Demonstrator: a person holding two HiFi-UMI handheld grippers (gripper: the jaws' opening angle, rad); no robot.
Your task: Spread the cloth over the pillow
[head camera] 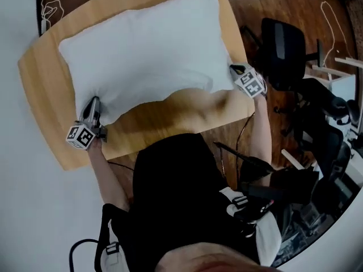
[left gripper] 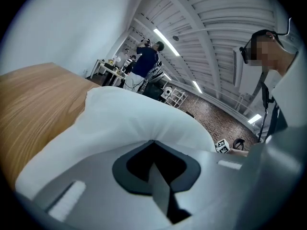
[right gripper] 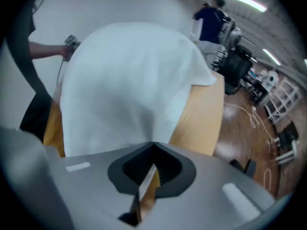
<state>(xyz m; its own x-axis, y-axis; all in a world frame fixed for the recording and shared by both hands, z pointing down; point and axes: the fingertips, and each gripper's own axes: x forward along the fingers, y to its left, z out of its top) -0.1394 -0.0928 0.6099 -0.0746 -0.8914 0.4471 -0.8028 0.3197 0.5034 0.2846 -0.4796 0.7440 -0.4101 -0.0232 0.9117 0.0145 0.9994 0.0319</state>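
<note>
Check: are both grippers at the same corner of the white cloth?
No: the left gripper meets the white cloth at its left corner, the right gripper at its right corner.

Both arms out wide. Left gripper (head camera: 94, 103) at lower left of head view, jaws together, pinching cloth (left gripper: 144, 121) edge at tips. Left forearm (head camera: 106, 171) runs down frame toward torso. Right gripper (head camera: 235, 69) right of centre, jaws closed on cloth as well. Right forearm (head camera: 262, 130) stretched straight up frame, elbow low at right.
</note>
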